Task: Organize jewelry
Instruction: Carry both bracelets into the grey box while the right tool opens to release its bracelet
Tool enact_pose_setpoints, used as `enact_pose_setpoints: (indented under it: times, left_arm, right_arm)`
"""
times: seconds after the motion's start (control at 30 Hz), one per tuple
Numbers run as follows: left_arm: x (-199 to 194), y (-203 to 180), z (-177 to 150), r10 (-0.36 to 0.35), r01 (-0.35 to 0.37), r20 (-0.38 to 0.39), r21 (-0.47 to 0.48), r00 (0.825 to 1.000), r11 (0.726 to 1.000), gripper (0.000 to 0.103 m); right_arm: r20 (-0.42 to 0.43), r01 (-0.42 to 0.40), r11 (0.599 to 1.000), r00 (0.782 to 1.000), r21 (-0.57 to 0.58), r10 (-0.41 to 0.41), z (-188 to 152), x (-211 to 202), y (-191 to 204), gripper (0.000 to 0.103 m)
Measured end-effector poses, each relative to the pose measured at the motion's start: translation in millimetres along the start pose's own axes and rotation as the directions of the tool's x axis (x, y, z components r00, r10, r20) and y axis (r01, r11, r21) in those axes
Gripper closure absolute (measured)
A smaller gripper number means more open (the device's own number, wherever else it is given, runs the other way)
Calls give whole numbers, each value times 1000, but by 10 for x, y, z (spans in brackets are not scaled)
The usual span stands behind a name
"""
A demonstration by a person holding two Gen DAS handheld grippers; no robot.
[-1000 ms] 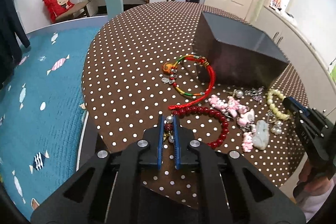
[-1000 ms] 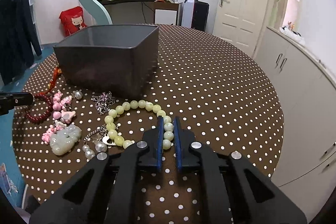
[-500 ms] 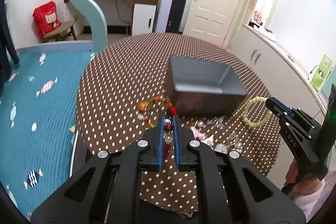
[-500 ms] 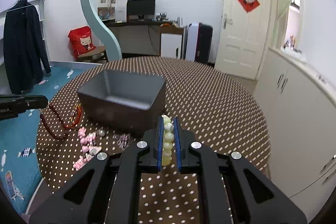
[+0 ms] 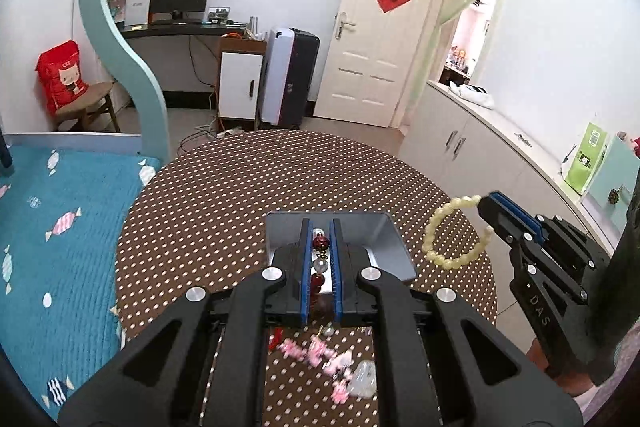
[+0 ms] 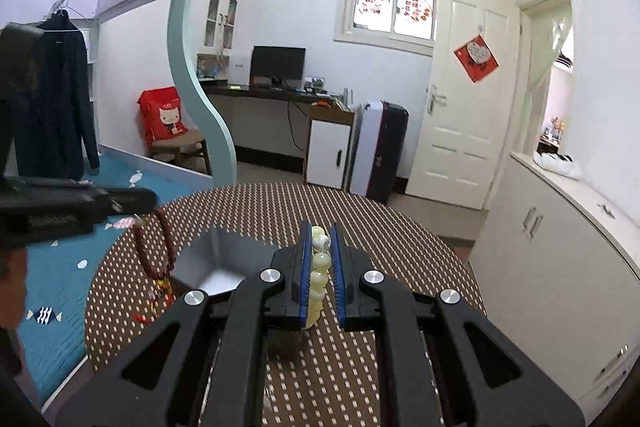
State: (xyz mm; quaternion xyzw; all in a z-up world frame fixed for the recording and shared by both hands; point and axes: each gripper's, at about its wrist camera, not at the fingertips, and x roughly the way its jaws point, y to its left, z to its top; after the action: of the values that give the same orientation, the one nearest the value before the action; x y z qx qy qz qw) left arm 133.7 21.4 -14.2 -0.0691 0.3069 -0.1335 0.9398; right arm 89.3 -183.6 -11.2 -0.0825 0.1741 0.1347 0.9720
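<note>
My left gripper (image 5: 320, 227) is shut on a dark red bead bracelet (image 5: 320, 243) and holds it high above the grey box (image 5: 376, 231). In the right wrist view that bracelet (image 6: 154, 247) hangs from the left gripper (image 6: 136, 201) beside the box (image 6: 216, 259). My right gripper (image 6: 320, 231) is shut on a pale green bead bracelet (image 6: 318, 275), held in the air right of the box. In the left wrist view it (image 5: 452, 235) dangles from the right gripper (image 5: 490, 201).
The round table (image 5: 208, 211) has a brown polka-dot cloth. Pink charms (image 5: 316, 349), a pale jade pendant (image 5: 362, 383) and a red cord bracelet (image 6: 158, 297) lie on it near the box. A blue bed (image 5: 48, 227) is at the left, white cabinets (image 5: 480, 155) at the right.
Both grippers have risen well above the table, each lifting its bracelet off the cloth. The box now lies below and between them.
</note>
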Motion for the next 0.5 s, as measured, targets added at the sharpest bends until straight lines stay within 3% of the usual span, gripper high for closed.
enact_pose_setpoints:
  times: [0.23,0.37,0.5]
  left_arm:
    - [469,-39,101,-7,7,-67,-9,998,1000,95]
    - [798,-17,84,0,-1,-121,-6,993,1000,95]
    - [1100,15,42,6,-7,-176,-9,984,1000,95]
  right_arm:
    - [-83,-74,997,994,-25,72,-61,445,128,94]
    - [-156,-92,995,984,-36,85,-156,689,210,94]
    - [-173,-95,995,981,-19,90,-181,763,204,92]
